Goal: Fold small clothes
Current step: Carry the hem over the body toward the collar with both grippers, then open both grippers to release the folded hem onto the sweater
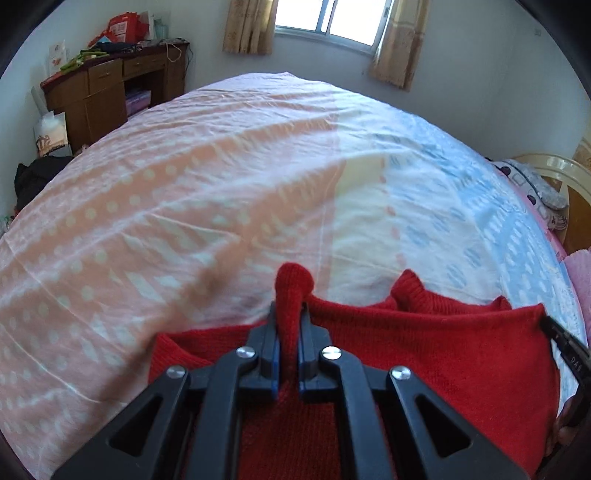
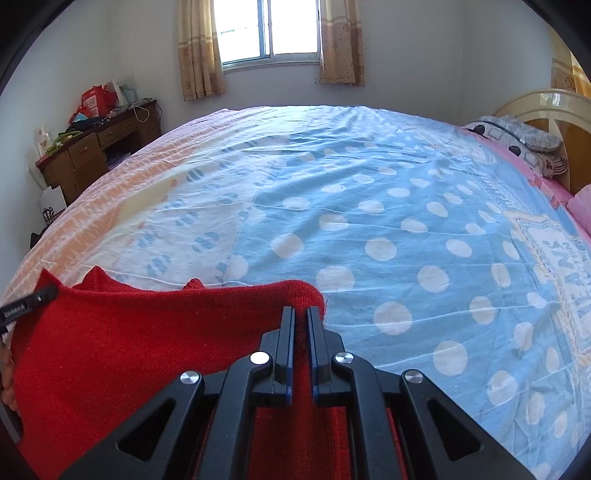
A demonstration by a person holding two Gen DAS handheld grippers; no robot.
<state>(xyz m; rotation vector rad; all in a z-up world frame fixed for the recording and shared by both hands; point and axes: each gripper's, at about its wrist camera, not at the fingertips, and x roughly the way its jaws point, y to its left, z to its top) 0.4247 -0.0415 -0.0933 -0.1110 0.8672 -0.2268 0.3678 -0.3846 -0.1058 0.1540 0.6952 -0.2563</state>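
Observation:
A red knitted sweater (image 1: 424,343) is held up over the bed, stretched between both grippers. My left gripper (image 1: 289,314) is shut on one corner of it, a red bunch sticking out past the tips. My right gripper (image 2: 301,314) is shut on the other corner of the sweater (image 2: 147,332). The right gripper's tip shows at the far right of the left wrist view (image 1: 561,339); the left gripper's tip shows at the far left of the right wrist view (image 2: 29,301). The sweater's lower part is hidden behind the grippers.
The bed (image 2: 369,206) has a blue dotted and orange patterned sheet (image 1: 166,206). A cluttered wooden desk (image 1: 110,85) stands at the back left. A headboard and pillows (image 2: 524,140) are at the right. A curtained window (image 2: 266,33) is on the far wall.

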